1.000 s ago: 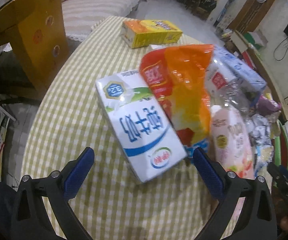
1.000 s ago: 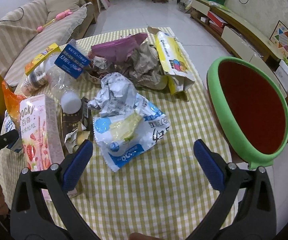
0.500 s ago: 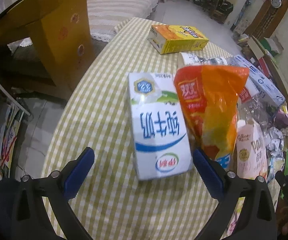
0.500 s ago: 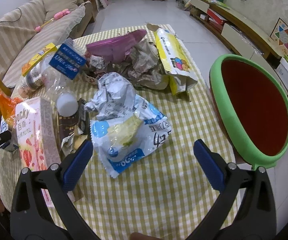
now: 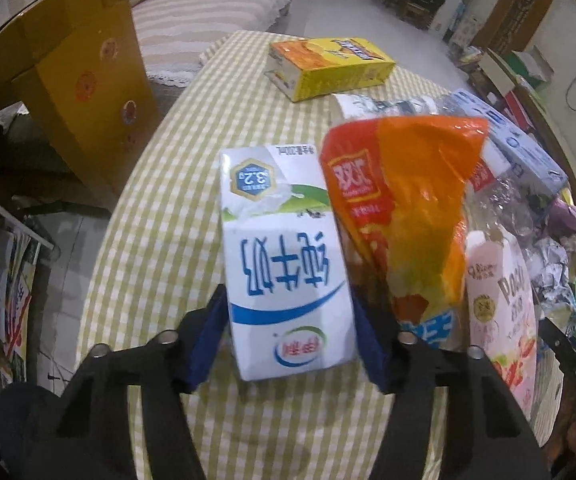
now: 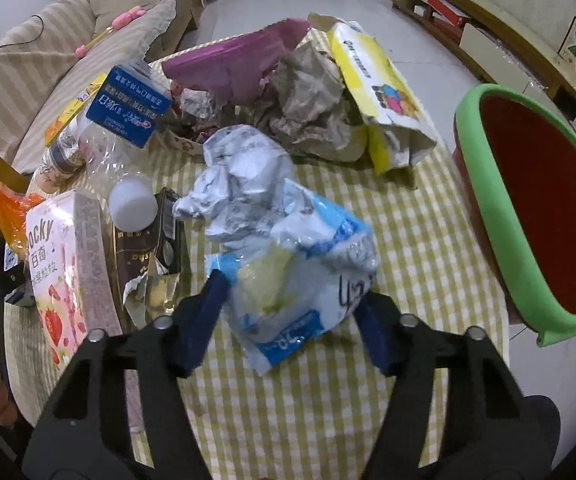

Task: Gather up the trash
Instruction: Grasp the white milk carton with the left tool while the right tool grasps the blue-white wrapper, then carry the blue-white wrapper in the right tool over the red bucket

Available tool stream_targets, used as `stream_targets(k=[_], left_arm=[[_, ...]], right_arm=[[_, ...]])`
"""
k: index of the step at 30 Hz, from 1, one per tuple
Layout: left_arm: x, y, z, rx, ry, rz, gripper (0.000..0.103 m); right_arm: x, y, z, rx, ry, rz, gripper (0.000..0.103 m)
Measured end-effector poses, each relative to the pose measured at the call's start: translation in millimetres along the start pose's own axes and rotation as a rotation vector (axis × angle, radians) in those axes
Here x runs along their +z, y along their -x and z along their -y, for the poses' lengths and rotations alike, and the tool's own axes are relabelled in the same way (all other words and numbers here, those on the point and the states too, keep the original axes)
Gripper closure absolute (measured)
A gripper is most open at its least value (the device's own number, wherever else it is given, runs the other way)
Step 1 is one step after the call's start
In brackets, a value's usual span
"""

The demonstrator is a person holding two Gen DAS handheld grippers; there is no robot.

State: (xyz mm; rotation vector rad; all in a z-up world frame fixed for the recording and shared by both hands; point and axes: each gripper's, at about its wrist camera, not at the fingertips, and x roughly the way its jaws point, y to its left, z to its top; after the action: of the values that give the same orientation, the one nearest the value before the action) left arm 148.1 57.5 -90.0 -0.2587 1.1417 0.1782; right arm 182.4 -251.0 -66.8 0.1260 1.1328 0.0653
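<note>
Dim, fisheye-warped, perhaps slightly blurred

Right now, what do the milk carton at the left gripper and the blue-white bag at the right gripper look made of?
Milk carton: coated paperboard, smooth and slightly glossy; flat faces, crisp folded edges, printed panel. Blue-white bag: thin plastic film, glossy; it crumples in soft wrinkles and looks translucent in places. Both are judged by look only.

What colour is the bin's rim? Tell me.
Bright green, around a red inside; the bin shows best in the right wrist view.
</note>
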Motion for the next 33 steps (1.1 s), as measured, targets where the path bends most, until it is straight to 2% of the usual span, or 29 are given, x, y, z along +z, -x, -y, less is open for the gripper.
stream_targets(k=[3,11,21,33], left_arm=[[-3.7,2.6,-0.9,-0.013,0.005,-0.005,0.048],[-15.1,21.5,-6.3,-0.026,0.003,0.026,0.050],[-25.3,57.7,-17.9,-0.044,0.010,0.080,0.050],[-25.6,103.4,-11.0,-0.058,-0.001,0.165,0.050]], right_arm=[[-1.6,6.4,4.7,0.032,-0.013,0.001,0.070],[-9.0,25.3,10.1,0.074,-0.008,0.009,0.080],[-15.2,58.9,15.6,0.105,-0.004,0.044,0.081],[-8.2,93.0,11.5,0.163,-0.013,0.106,0.082]])
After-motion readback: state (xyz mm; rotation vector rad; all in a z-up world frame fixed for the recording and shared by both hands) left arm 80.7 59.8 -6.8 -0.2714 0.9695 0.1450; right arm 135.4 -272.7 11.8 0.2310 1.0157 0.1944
